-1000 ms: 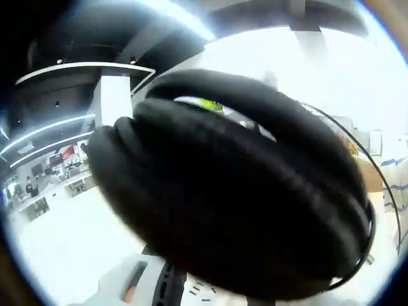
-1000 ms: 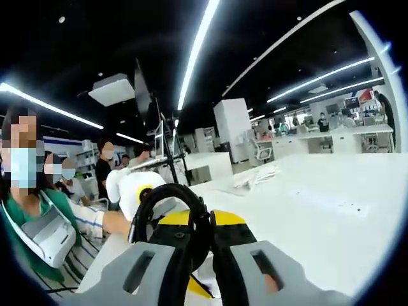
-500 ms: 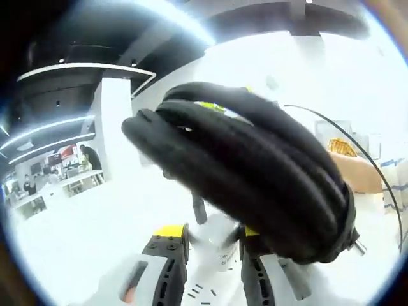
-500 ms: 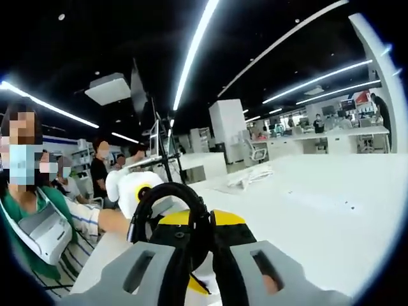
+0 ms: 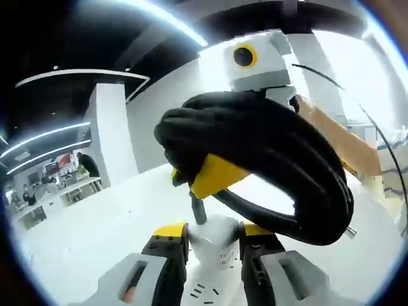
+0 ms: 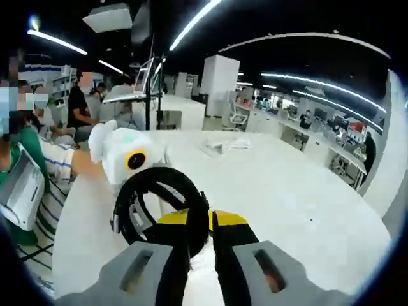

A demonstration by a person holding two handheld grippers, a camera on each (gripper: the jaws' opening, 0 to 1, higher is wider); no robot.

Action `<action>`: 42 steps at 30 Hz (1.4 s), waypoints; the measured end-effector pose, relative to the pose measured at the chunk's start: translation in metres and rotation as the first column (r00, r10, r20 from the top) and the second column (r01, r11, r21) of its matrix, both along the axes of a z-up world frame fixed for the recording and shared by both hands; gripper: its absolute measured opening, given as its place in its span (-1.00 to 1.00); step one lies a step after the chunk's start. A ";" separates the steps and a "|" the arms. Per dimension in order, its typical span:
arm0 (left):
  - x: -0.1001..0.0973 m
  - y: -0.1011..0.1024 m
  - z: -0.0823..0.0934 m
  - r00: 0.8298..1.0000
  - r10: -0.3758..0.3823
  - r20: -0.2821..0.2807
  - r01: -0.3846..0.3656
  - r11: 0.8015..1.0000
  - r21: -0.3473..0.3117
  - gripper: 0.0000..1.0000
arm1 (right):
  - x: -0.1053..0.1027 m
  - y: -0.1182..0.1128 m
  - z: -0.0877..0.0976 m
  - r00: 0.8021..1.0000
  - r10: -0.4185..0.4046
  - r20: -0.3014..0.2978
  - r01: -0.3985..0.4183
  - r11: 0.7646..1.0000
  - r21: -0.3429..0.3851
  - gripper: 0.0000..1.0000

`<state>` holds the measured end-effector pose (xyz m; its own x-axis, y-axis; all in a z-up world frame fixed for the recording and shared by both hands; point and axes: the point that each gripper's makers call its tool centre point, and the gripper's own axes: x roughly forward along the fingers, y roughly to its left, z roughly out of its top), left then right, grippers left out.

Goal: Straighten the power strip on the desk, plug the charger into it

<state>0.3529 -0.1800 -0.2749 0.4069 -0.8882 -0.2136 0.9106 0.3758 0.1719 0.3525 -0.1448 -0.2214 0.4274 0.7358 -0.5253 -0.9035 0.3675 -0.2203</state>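
Observation:
My left gripper (image 5: 211, 234) is shut on the end of a white power strip (image 5: 213, 254), whose socket slots show between the jaws near the bottom. A thick coil of black cable (image 5: 268, 146) hangs just above the strip, with a small metal plug tip (image 5: 349, 232) at its lower right. A yellow fingertip (image 5: 215, 176) of the other gripper pinches the coil. In the right gripper view my right gripper (image 6: 199, 223) is shut on the same black coil (image 6: 137, 191), and the left gripper's white body (image 6: 127, 159) sits just beyond it.
A wide white desk (image 6: 287, 191) stretches ahead and to the right. A small white heap (image 6: 226, 145) lies far off on it. Several people (image 6: 29, 159) sit close along the desk's left edge. A cardboard box (image 5: 331, 137) stands behind the coil.
The black coil has drawn back from the left camera, uncovering the power strip and the right gripper's body. The right gripper view has tipped down, so more of the desk shows.

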 end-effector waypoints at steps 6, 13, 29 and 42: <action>-0.005 0.001 -0.006 0.999 -0.040 0.021 0.039 0.999 0.029 -0.41 | -0.001 -0.001 -0.018 0.999 0.015 -0.029 -0.020 0.985 -0.171 -0.66; -0.006 0.018 -0.010 0.998 -0.040 0.043 0.036 0.996 0.087 -0.39 | 0.000 -0.003 -0.020 0.999 0.023 -0.044 -0.031 0.981 -0.189 -0.68; -0.001 0.114 0.014 0.991 0.039 0.124 -0.045 0.998 0.046 -0.40 | -0.006 -0.008 -0.038 0.992 0.043 -0.119 -0.080 0.940 -0.331 -0.59; 0.039 0.193 0.013 0.966 0.218 0.137 -0.226 0.973 0.048 -0.40 | -0.006 -0.005 -0.048 0.990 0.085 -0.108 -0.128 0.861 -0.493 -0.56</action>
